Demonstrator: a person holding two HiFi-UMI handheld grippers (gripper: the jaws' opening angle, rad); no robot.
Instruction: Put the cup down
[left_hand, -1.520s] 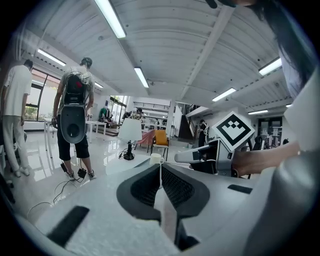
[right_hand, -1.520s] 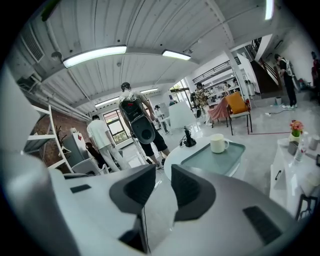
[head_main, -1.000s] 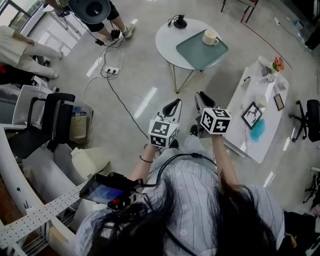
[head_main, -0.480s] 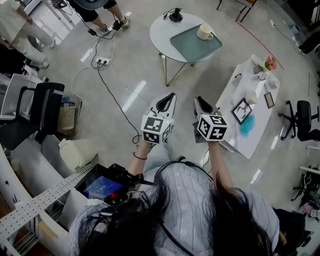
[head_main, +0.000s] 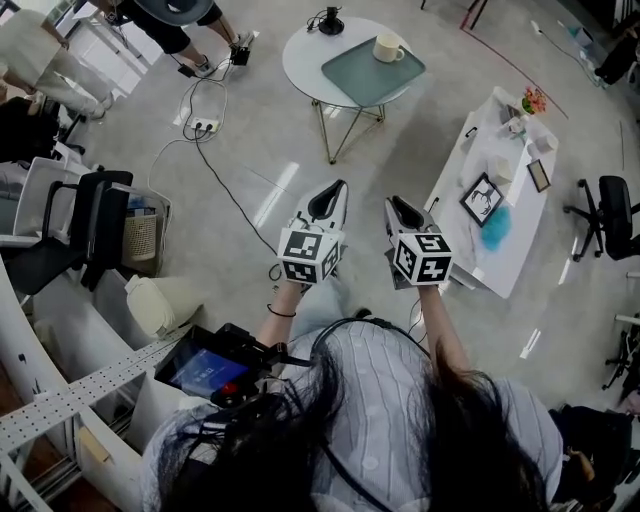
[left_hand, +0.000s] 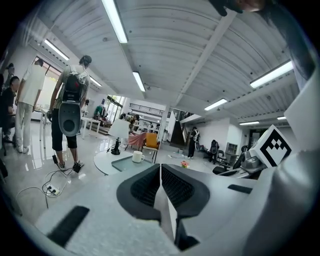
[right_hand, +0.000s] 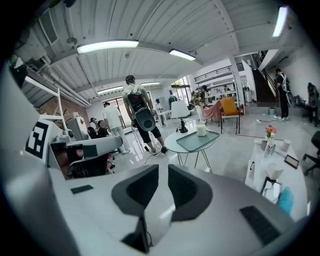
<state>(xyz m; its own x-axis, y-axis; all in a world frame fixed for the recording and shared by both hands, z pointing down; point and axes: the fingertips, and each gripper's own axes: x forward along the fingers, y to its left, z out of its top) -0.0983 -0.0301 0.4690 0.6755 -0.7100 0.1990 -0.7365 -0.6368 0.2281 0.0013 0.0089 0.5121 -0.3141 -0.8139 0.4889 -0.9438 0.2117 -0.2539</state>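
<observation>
Since a second ago the round white bench (head_main: 300, 55) has slid up and left in my head view, and both tools ride a little higher. My left tool (head_main: 337, 190) and right tool (head_main: 392, 205) are both closed, jaws pressed together on nothing, side by side above the glossy grey floor (head_main: 250, 160). A long white bench (head_main: 520, 205) stands to the right, a black office chair (head_main: 100, 225) to the left. The round bench carries a teal rectangular tray (head_main: 360, 75). The cream ceramic cup (head_main: 388, 47) stands on it, well apart from both tools.
</observation>
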